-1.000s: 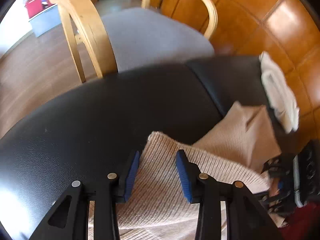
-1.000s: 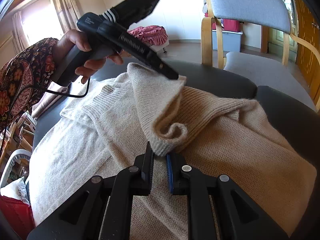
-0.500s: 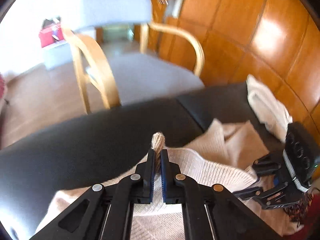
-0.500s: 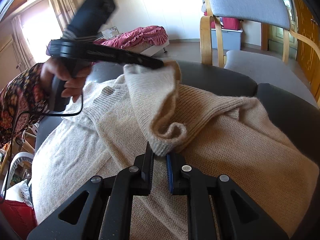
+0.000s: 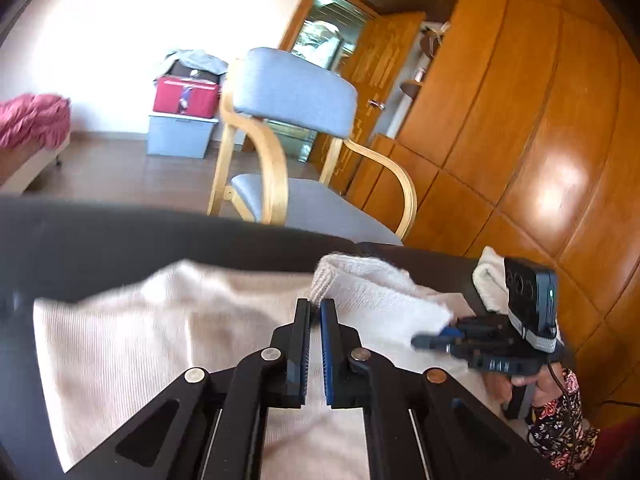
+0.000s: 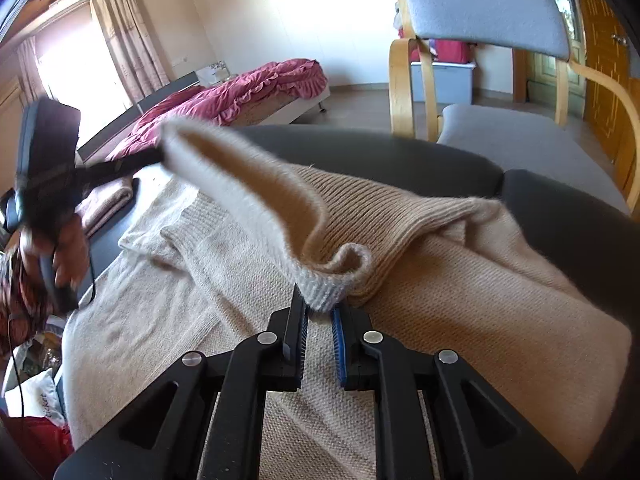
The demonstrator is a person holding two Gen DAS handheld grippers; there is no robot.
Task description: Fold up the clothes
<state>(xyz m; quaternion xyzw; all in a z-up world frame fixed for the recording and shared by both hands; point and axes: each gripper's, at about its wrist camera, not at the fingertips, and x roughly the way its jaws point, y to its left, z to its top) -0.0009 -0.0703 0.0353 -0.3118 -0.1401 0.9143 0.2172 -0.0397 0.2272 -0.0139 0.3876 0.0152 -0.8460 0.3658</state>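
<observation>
A beige knitted sweater [image 6: 460, 280] lies spread on a black padded surface [image 6: 560, 208]. My right gripper [image 6: 319, 312] is shut on its ribbed hem, low over the cloth. My left gripper [image 5: 315, 308] is shut on another part of the hem and holds it lifted; in the right wrist view the left gripper [image 6: 156, 156] stretches that edge up to the left. The sweater [image 5: 160, 344] fills the lower left wrist view, where the right gripper [image 5: 424, 342] shows at the right.
A wooden armchair with grey cushions [image 5: 296, 120] stands just past the black surface. Wooden cabinets [image 5: 540, 120] line the right. A folded white cloth [image 5: 486, 280] lies at the surface's far right. A bed with red bedding [image 6: 248, 88] stands far left.
My left gripper closed on the sweater's hem, then lifted it up and swung left. My right gripper stayed shut on the hem in place.
</observation>
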